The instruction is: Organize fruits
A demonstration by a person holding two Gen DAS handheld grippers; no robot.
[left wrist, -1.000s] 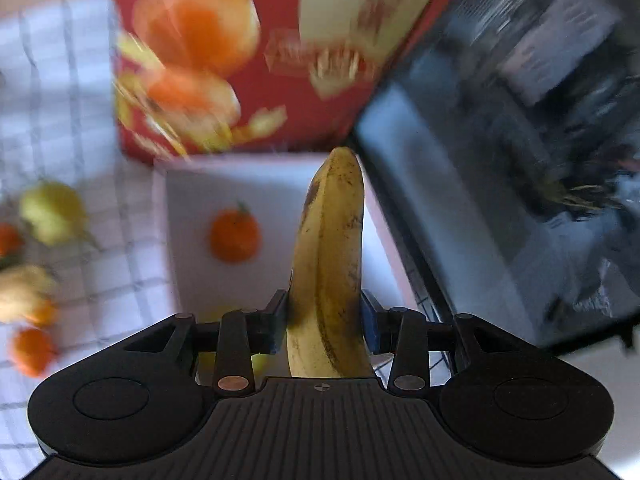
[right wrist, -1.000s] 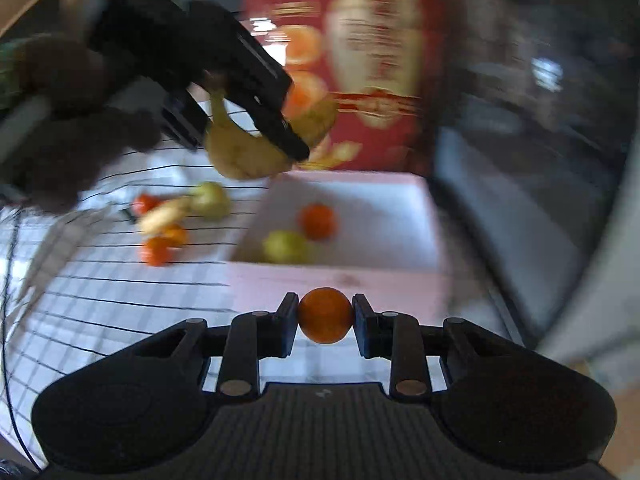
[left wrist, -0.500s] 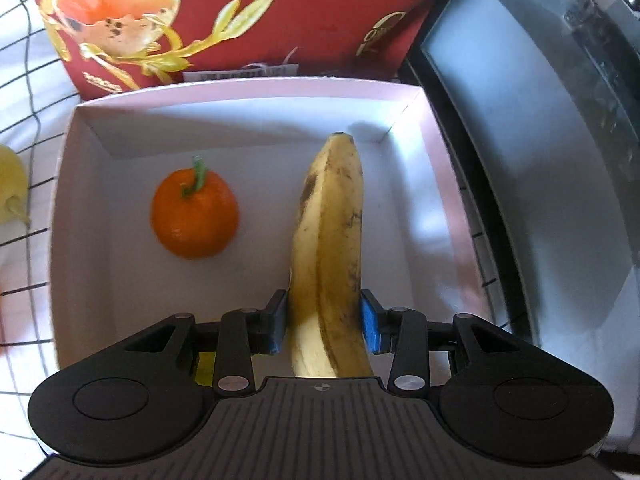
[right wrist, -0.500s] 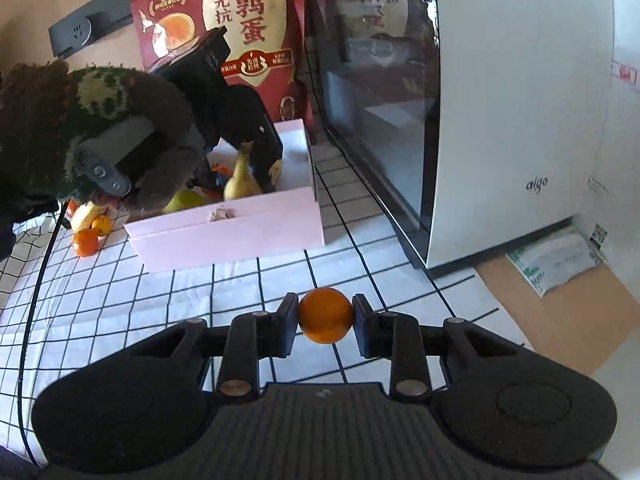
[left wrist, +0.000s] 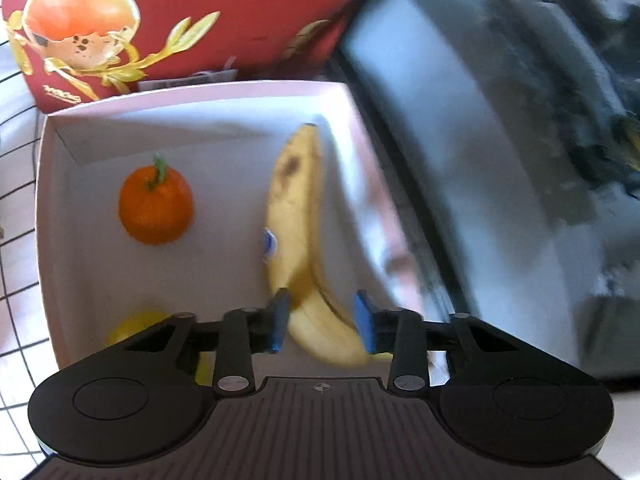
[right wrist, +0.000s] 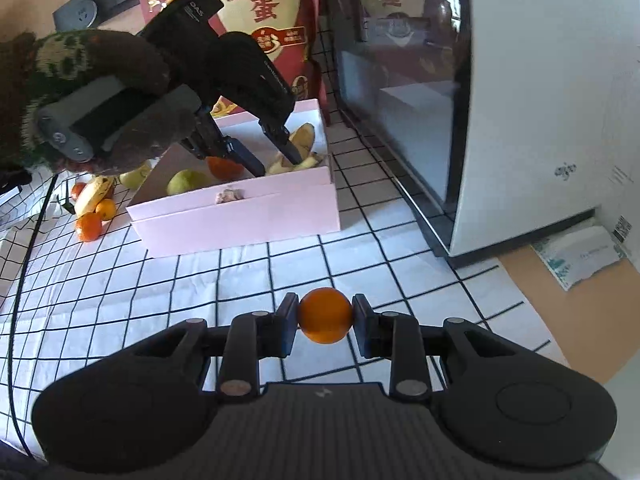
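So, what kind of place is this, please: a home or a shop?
Most likely a home kitchen counter or table. A checked white tablecloth covers the surface, a white countertop appliance with a dark glass door stands on it, and a red food bag with egg pictures stands behind the pink box of fruit.

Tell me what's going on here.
A person with a gripper in each hand is sorting fruit into a pink box. The left gripper has a banana down inside the box beside an orange. Its jaws have just been closing around the banana's near end, though a firm pinch is unclear. The right gripper waits outside the box, shut on a small orange.
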